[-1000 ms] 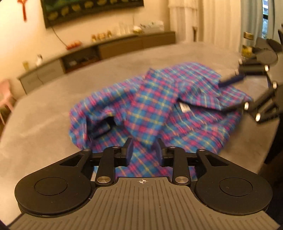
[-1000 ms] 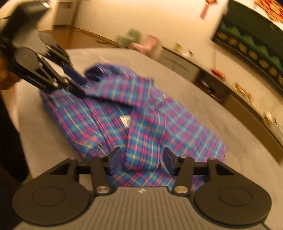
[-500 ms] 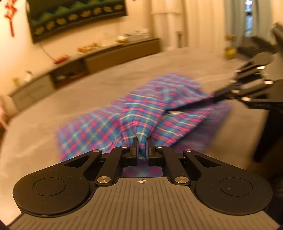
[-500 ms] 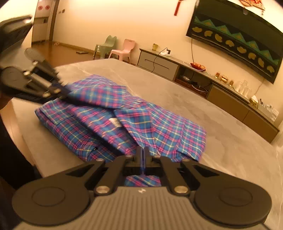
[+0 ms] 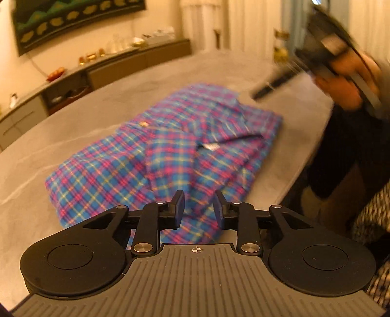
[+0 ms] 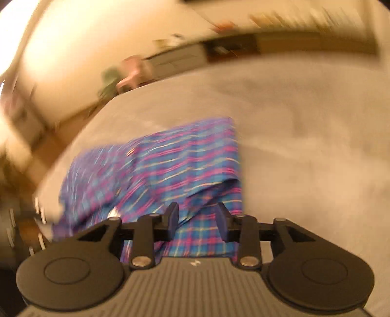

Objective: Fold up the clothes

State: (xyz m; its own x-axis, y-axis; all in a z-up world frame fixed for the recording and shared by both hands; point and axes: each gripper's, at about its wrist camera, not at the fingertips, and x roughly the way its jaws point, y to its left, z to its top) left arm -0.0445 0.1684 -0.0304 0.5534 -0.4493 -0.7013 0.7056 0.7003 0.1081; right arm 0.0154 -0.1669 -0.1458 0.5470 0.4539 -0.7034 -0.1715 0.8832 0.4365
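Grey and faintly veined, the table (image 5: 102,117) carries a plaid shirt (image 5: 170,156) in blue, pink and yellow, folded into a rough heap near the table's edge. Behind it in the left wrist view runs a long low sideboard (image 5: 117,70) along a cream wall, with a dark framed picture (image 5: 73,17) above and pale curtains (image 5: 243,22) further along.

The left gripper (image 5: 198,209) hangs low over the near end of the shirt with its fingers apart and nothing between them; plaid cloth shows through the gap and spreads out ahead of the fingertips. A folded flap lies just beyond the tips, and a small white label (image 5: 212,147) peeks out of a fold further ahead.

Off to the right of those fingers and well above the table, the right gripper (image 5: 268,89) is a dark blur, lifted clear of the shirt, with a hand (image 5: 341,85) wrapped around its body. From this view I cannot tell how its fingers stand.

The right wrist view is heavily smeared, but the right gripper's own fingers (image 6: 173,219) show apart and empty, with the shirt (image 6: 175,165) below and ahead of them. Bare table (image 6: 304,146) lies to the right of the fingers. To the far left, beyond the table edge, blurred shapes could be a pink chair (image 6: 131,78), though that is uncertain.
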